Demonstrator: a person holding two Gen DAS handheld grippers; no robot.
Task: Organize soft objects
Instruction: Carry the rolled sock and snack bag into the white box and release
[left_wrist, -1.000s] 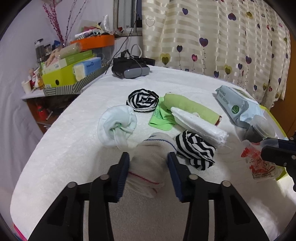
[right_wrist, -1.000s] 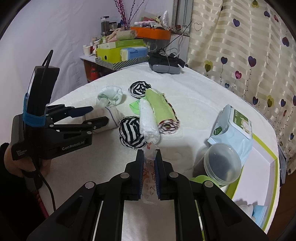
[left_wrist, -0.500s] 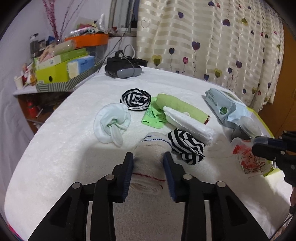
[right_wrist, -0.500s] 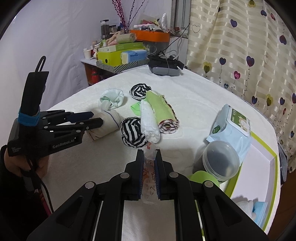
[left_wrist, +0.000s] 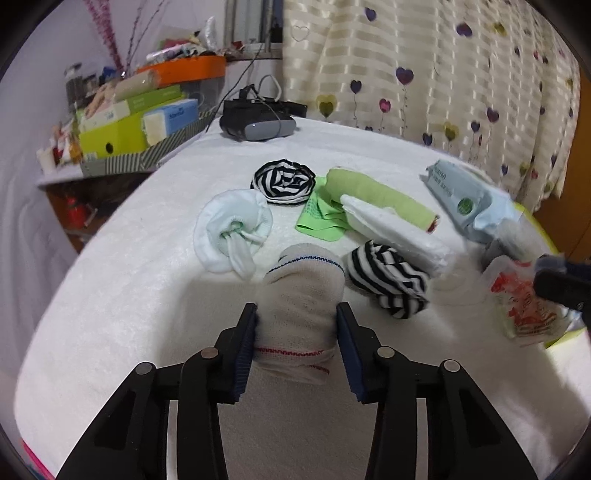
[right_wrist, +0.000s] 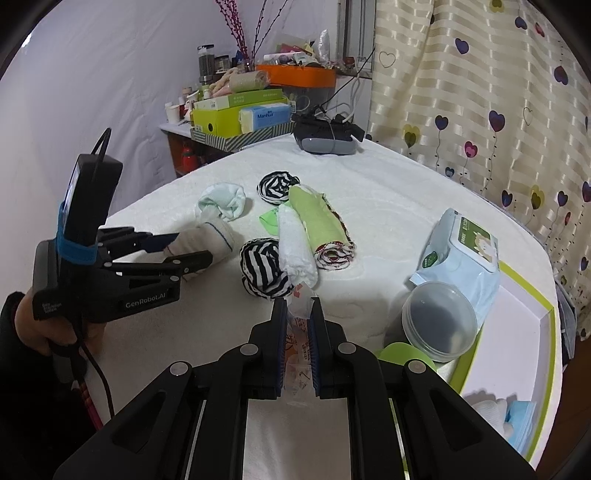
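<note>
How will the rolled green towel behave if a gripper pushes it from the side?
The rolled green towel is a loose cylinder, so it would probably roll rather than slide. It leans against the white towel roll, which may block it. Being soft cloth, it likely dents under pressure.

left wrist — low, close | right wrist — higher | both face bed (left_wrist: 129, 295)

A white padded surface (right_wrist: 388, 206) fills the middle of the room. At its far edge rests a dark headset (right_wrist: 325, 142) with cables. Beside it, a side shelf holds a lime-green box (right_wrist: 218, 123), a blue tissue box (right_wrist: 264, 116) and an orange tray (right_wrist: 295, 75). A cream curtain (right_wrist: 480, 92) printed with hearts hangs behind. Near the right edge, a pack of wet wipes (right_wrist: 461, 262) touches a clear round lidded tub (right_wrist: 439, 321).
</note>
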